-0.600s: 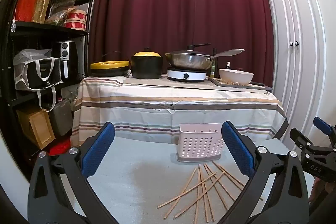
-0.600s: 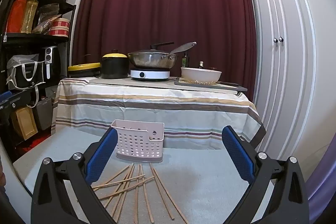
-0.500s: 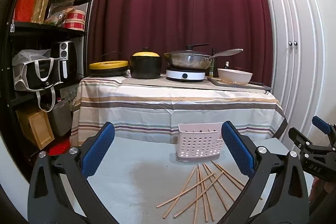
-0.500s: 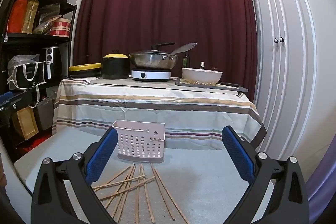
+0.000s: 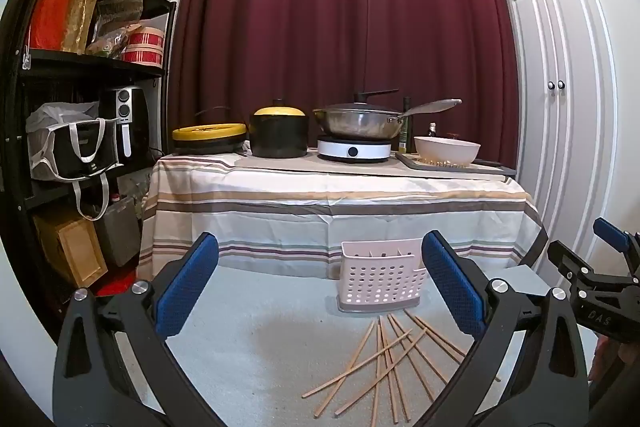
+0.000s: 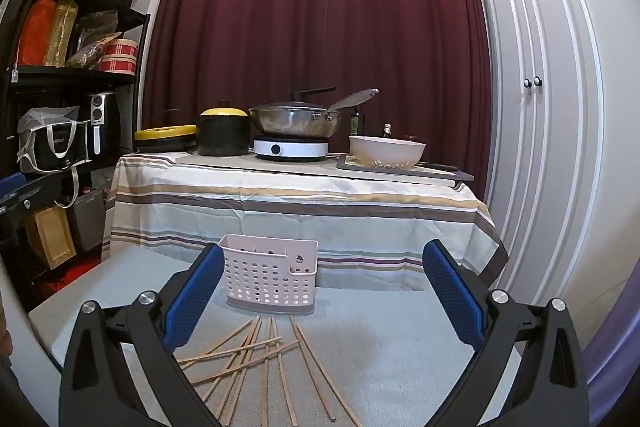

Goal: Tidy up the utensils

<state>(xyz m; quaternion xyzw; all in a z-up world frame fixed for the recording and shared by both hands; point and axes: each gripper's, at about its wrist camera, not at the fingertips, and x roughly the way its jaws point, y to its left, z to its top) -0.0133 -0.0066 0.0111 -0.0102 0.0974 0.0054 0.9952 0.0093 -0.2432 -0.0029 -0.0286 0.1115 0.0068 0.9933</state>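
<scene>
Several wooden chopsticks [image 5: 390, 363] [image 6: 260, 355] lie scattered on the pale grey tabletop [image 5: 256, 347] [image 6: 400, 343]. Just behind them stands a perforated pale pink utensil caddy [image 5: 378, 281] [image 6: 270, 277], upright. My left gripper [image 5: 320, 287] hovers open above the table, left of the chopsticks, nothing between its blue pads. My right gripper [image 6: 322, 287] is also open and empty, with the chopsticks below and left of its centre. The right gripper's tip [image 5: 610, 233] shows at the right edge of the left wrist view.
Behind the work surface a striped-cloth table [image 5: 336, 211] carries a yellow-lidded black pot [image 5: 278, 133], a wok on an induction hob [image 5: 354, 149], and a white bowl [image 5: 446, 149]. A black shelf unit [image 5: 60, 107] stands left, white cupboard doors [image 5: 560, 107] right.
Both views have shifted slightly; the caddy and chopsticks sit marginally higher in frame. Both grippers remain wide open and nothing on the table has moved.
</scene>
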